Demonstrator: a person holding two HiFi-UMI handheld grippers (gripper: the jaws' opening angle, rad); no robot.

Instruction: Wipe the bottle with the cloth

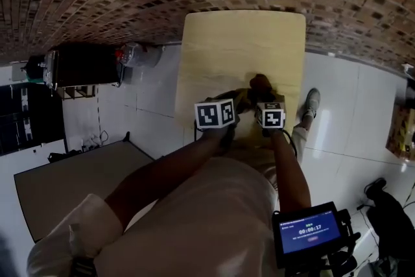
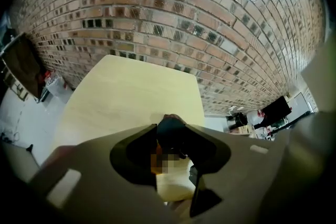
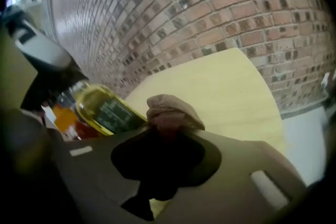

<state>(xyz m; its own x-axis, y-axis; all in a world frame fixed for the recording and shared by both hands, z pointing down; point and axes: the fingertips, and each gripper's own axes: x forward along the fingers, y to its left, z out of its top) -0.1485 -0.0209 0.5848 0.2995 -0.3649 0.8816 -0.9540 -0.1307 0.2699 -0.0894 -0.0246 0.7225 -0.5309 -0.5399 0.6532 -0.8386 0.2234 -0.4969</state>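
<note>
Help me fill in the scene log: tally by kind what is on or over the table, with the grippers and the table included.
bottle: 1
cloth: 1
grippers: 2, the left gripper shut on the bottle, the right gripper shut on the cloth
table: 1
total: 5

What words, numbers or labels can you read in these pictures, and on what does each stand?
"00:00:17": on the lit screen at the head view's lower right.
The smaller lines on that screen: too small to read.
The label on the bottle, right gripper view: print too blurred to read.
The square markers: black-and-white patterns only, no words.
</note>
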